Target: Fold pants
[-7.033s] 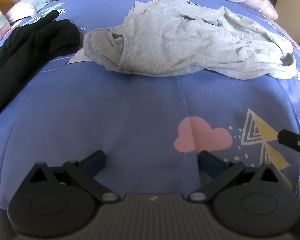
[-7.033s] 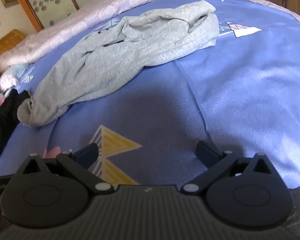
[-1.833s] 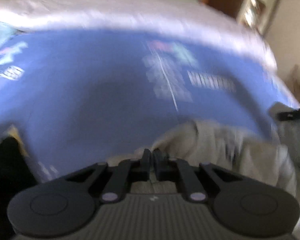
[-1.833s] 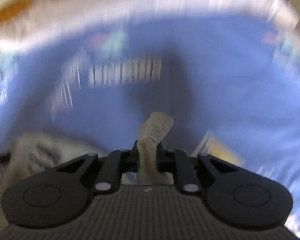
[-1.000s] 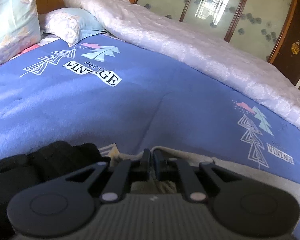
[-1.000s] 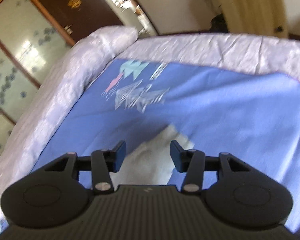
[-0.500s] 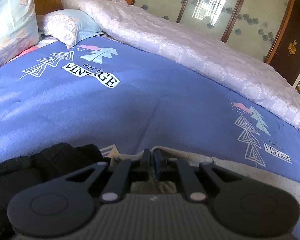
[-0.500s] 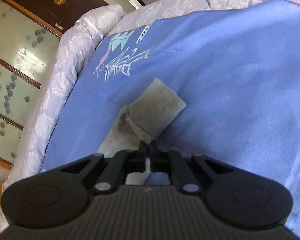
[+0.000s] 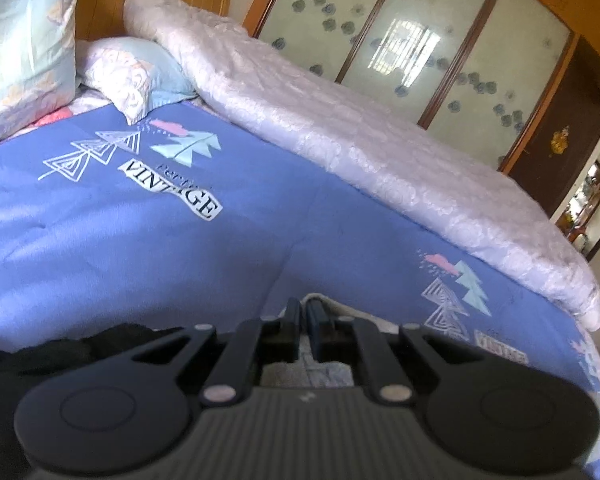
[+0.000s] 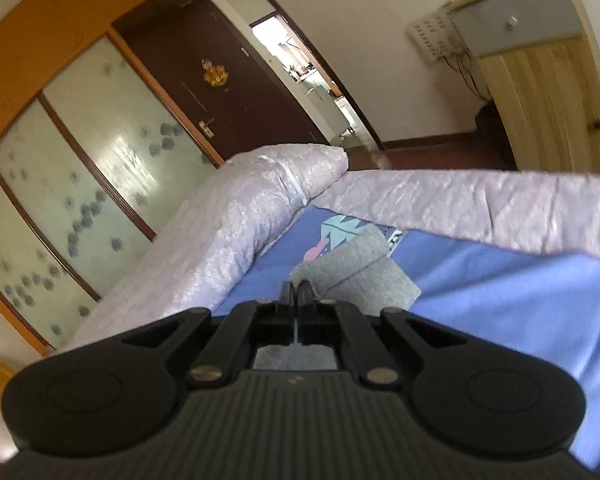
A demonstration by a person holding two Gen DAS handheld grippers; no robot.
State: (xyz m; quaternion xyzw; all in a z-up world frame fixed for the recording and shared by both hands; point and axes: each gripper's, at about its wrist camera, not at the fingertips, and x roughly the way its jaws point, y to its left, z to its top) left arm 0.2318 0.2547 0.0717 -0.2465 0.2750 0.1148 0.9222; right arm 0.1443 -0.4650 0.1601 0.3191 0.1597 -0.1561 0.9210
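Left wrist view: one blue bedspread (image 9: pixel 140 248) fills the middle of the frame, printed with tree-and-cloud motifs, two of them visible, one at upper left and one at right. One pale quilted duvet (image 9: pixel 380 152) runs diagonally from the upper left toward the right edge. Behind it stand the frosted wardrobe panels (image 9: pixel 400 32), three counted, with flower marks. Two pillows (image 9: pixel 132 68) sit at the upper left against a wooden headboard. One black garment (image 9: pixel 80 344) lies at the lower left. The grey pants (image 9: pixel 332 308) show as a narrow strip at bottom centre, just past the left gripper (image 9: pixel 303 320), whose jaws are pressed together on the fabric edge.

Right wrist view: the same blue bedspread (image 10: pixel 520 300) occupies the right half, the duvet (image 10: pixel 220 232) the centre left, and one dark door (image 10: pixel 228 76) stands at upper centre. One cuffed leg of the pants (image 10: pixel 360 268) rises at centre, pinched in the right gripper (image 10: pixel 296 292), jaws squeezed tight on the cloth.
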